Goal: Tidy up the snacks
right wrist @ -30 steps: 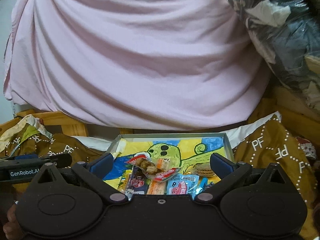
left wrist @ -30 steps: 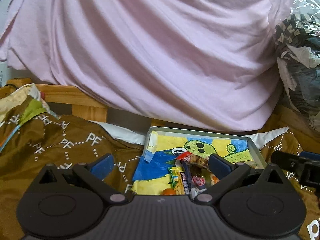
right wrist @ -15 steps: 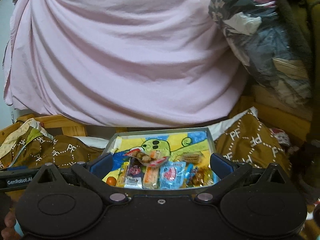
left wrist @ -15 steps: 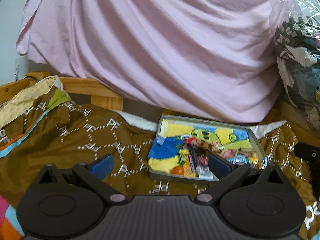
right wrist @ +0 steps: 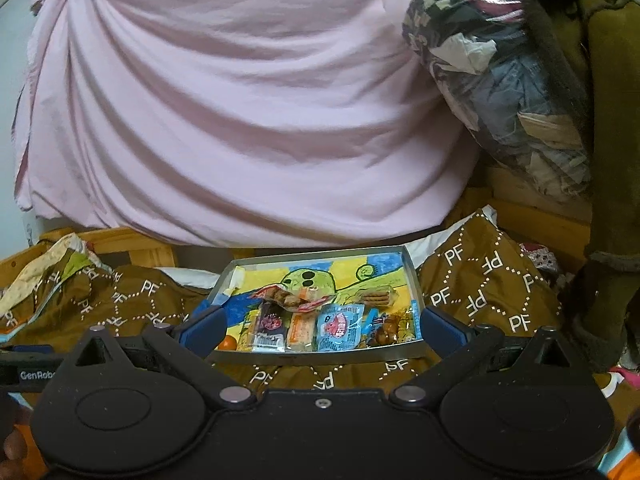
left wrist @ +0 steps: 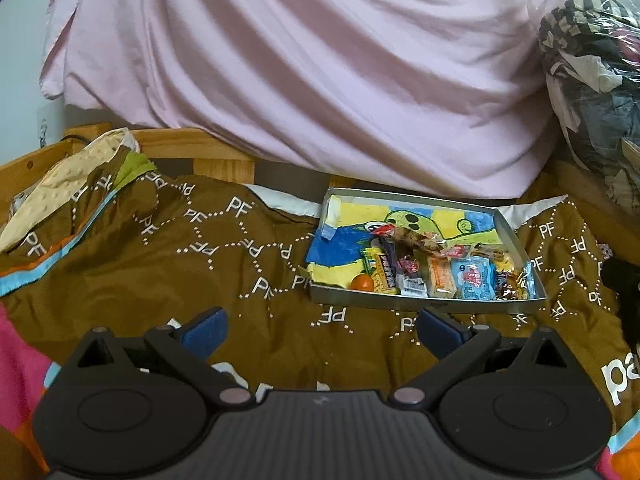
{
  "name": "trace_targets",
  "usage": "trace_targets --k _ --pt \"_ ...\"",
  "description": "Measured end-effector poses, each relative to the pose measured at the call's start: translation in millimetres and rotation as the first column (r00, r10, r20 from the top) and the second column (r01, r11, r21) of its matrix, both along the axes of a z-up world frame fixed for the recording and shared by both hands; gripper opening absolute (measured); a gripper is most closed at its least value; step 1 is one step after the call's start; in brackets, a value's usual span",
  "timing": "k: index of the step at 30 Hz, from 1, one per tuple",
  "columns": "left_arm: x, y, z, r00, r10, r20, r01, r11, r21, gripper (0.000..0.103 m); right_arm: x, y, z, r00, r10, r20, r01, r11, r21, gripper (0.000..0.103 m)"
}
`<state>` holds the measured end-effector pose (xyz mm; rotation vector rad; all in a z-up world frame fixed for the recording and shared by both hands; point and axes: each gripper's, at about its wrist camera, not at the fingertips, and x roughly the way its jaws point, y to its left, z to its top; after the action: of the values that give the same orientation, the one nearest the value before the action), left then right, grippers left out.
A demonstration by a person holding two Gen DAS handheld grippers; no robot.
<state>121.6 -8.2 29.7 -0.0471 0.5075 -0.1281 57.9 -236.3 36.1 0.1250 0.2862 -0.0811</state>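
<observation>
A shallow metal tray (left wrist: 424, 305) (right wrist: 316, 357) lined with a colourful cartoon drawing rests on a brown blanket. Several snack packets lie along its near edge: a blue packet (left wrist: 472, 276) (right wrist: 340, 326), an orange bar (left wrist: 440, 278) (right wrist: 301, 328), a dark bar (right wrist: 271, 326), a yellow packet (left wrist: 380, 276), a small orange ball (left wrist: 362, 282) and a clear bag of biscuits (left wrist: 416, 238) (right wrist: 286, 298). My left gripper (left wrist: 320, 330) is open and empty, short of the tray and left of it. My right gripper (right wrist: 320, 330) is open and empty, facing the tray's near edge.
The brown blanket (left wrist: 180, 248) printed with "PF" covers the bed. A pink sheet (left wrist: 320, 72) hangs behind the tray. A clear bag of clothes (right wrist: 500, 92) and a brown coat (right wrist: 600, 120) crowd the right. A wooden bed frame (left wrist: 220, 152) runs along the back.
Both grippers have pulled back from the tray, which now looks smaller and farther. The snacks lie as before and both grippers remain open.
</observation>
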Motion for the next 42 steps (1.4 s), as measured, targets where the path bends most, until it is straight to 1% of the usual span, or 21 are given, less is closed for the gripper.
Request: trace_targets --k 3,7,11,15,22,25,28,34,42 --pt "-2 1 -5 1.0 0.009 -0.006 -0.009 1.0 0.0 0.103 -4 2 -5 1.0 0.004 -0.001 -0.004 1.0 -0.01 0.102" --pt "-12 6 -14 1.0 0.021 -0.001 -0.021 1.0 -0.002 0.103 -7 1 -15 1.0 0.002 -0.026 -0.002 1.0 -0.002 0.102" --pt "-20 7 -23 1.0 0.011 0.018 -0.011 1.0 0.013 0.103 -6 0 -28 0.999 -0.007 -0.053 0.008 1.0 0.014 0.102" --pt "-17 6 -29 0.999 -0.012 0.03 0.012 1.0 0.011 0.103 -2 1 -43 0.996 -0.009 -0.094 0.012 0.999 0.03 0.102" --pt "-14 8 -43 1.0 -0.012 0.005 0.012 1.0 0.009 0.103 0 3 -63 0.99 -0.025 -0.141 0.031 0.999 0.04 0.102" --pt "-15 8 -48 1.0 -0.019 0.002 0.019 1.0 0.008 0.103 2 2 -66 0.989 -0.034 -0.147 0.042 0.998 0.053 0.102" --pt "-16 7 -50 1.0 -0.026 -0.003 0.026 1.0 0.015 0.103 3 3 -67 0.989 -0.03 -0.144 0.037 0.998 0.045 0.102" --pt "-16 10 -47 1.0 -0.023 -0.001 0.023 1.0 0.001 0.103 1 5 -65 0.992 -0.031 -0.123 0.035 0.999 0.03 0.102" --pt "-20 9 -45 0.999 -0.047 0.021 0.047 0.999 -0.008 0.103 -1 4 -64 0.993 -0.033 -0.116 0.037 0.999 0.032 0.102"
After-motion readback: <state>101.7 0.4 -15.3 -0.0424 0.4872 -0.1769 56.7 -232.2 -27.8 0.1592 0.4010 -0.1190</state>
